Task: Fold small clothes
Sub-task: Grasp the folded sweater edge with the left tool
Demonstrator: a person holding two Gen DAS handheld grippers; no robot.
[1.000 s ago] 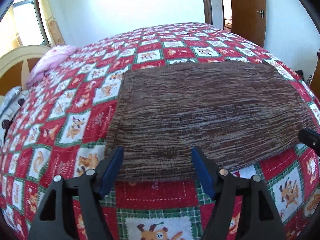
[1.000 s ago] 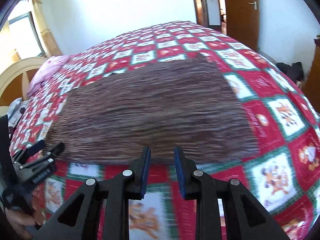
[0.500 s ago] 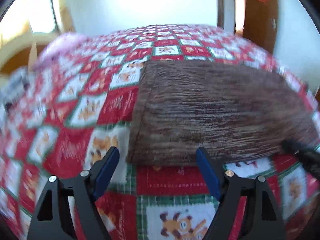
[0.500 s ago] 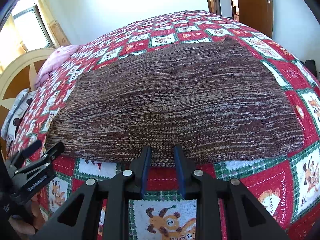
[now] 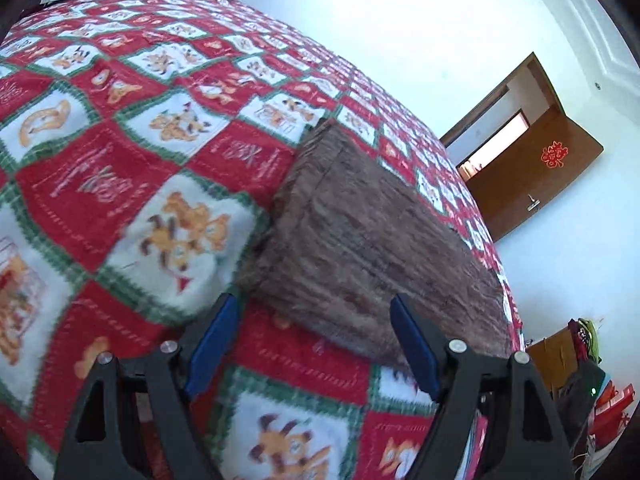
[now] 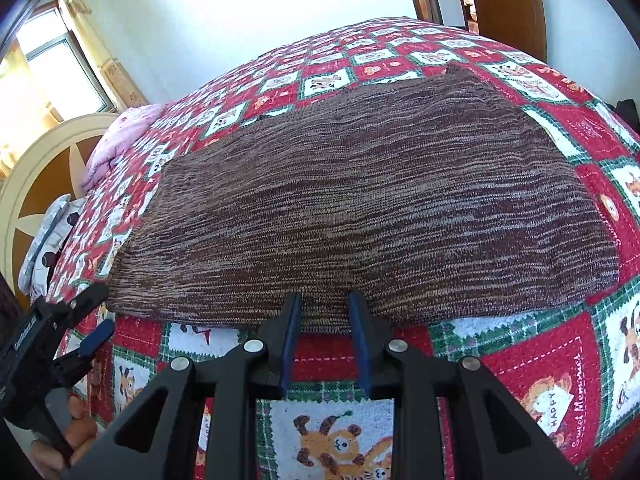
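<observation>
A brown knitted garment (image 6: 360,200) lies flat and folded on the bed's red patchwork quilt (image 6: 540,380); it also shows in the left wrist view (image 5: 372,248). My left gripper (image 5: 314,340) is wide open and empty, tilted, just short of the garment's near left corner. It also shows at the left edge of the right wrist view (image 6: 86,320). My right gripper (image 6: 324,340) is open by a narrow gap and empty, its tips at the garment's near edge.
A pink blanket (image 6: 120,136) and a cream headboard (image 6: 36,184) are at the left end of the bed. A brown door (image 5: 532,176) stands open beyond the bed. Clutter (image 5: 588,380) sits on the floor at the right.
My left gripper has swung left and rolled, so its view is now tilted and looks along the garment from its left corner. My right gripper has closed in on the near edge.
</observation>
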